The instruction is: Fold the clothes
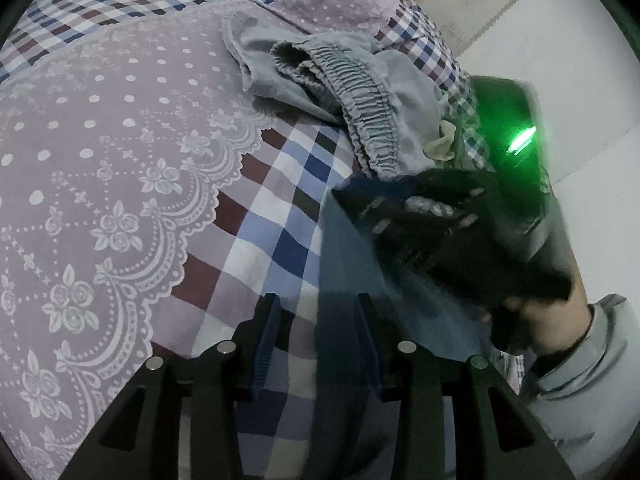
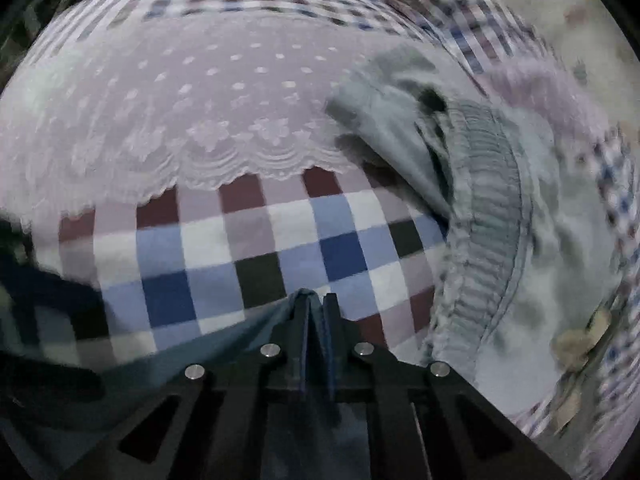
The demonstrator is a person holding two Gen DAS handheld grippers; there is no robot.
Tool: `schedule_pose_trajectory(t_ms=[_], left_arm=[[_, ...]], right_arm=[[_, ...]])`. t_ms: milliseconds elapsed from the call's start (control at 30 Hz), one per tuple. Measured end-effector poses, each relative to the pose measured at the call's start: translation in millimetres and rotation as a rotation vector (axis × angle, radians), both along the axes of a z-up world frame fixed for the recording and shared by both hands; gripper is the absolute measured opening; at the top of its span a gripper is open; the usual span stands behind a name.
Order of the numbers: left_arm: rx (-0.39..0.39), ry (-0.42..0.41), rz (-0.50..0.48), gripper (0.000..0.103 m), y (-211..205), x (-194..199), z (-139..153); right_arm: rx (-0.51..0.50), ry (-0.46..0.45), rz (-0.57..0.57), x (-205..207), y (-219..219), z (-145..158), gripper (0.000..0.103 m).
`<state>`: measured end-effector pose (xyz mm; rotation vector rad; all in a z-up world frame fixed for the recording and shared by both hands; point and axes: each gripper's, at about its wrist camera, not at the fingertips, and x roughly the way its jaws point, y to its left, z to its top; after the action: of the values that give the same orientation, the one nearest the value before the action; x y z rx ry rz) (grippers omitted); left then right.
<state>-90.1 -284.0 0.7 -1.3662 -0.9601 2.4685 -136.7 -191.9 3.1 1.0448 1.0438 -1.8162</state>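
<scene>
Folding had barely started: right tongs [image 2: 316, 300] were pinched tight on an edge of a blue-grey garment [image 2: 256, 324] drawn low over the checked bedspread [image 2: 256, 248], while left tongs [image 1: 316, 312] stood spread with that same cloth [image 1: 344, 264] lying between the fingers, not yet gripped. Grey elastic-waist shorts [image 1: 360, 120] lay crumpled and unfolded further back on the bed, beside a beige sock [image 1: 442, 142]. No folded pile was visible anywhere, so nearly everything looked left to do.
</scene>
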Motion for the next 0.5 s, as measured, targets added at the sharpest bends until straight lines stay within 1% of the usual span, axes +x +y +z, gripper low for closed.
schedule_pose_trajectory(t_ms=[33,67,167,200,333,433,500], left_arm=[[-0.001,0.0,-0.002,0.04,0.1,0.3,0.4],[-0.002,0.0,-0.003,0.04,-0.4,0.6,0.7],[-0.002,0.0,-0.007,0.04,-0.5,1.3,1.1],[-0.003,-0.001,-0.01,0.04,-0.1,1.2,1.3],[-0.014,-0.006,-0.042,0.04,6.2,0.0,1.1],[-0.041,-0.011,-0.064,0.04,13.1,-3.2,0.0],[-0.044,-0.011,-0.071,0.04,14.4,-4.4,0.3]], right_arm=[[-0.039,-0.018,-0.04,-5.7,6.1,8.8,0.019],[-0.092,-0.019,-0.093,-11.2,15.2,19.4,0.021],[-0.245,-0.087,-0.258,-25.7,48.9,49.2,0.024],[-0.283,-0.154,-0.273,-25.4,57.4,53.1,0.024],[-0.313,-0.329,-0.235,-16.0,58.0,41.4,0.024],[-0.256,-0.357,-0.202,4.3,48.5,24.1,0.024],[-0.219,-0.37,-0.179,17.5,42.3,13.6,0.019]])
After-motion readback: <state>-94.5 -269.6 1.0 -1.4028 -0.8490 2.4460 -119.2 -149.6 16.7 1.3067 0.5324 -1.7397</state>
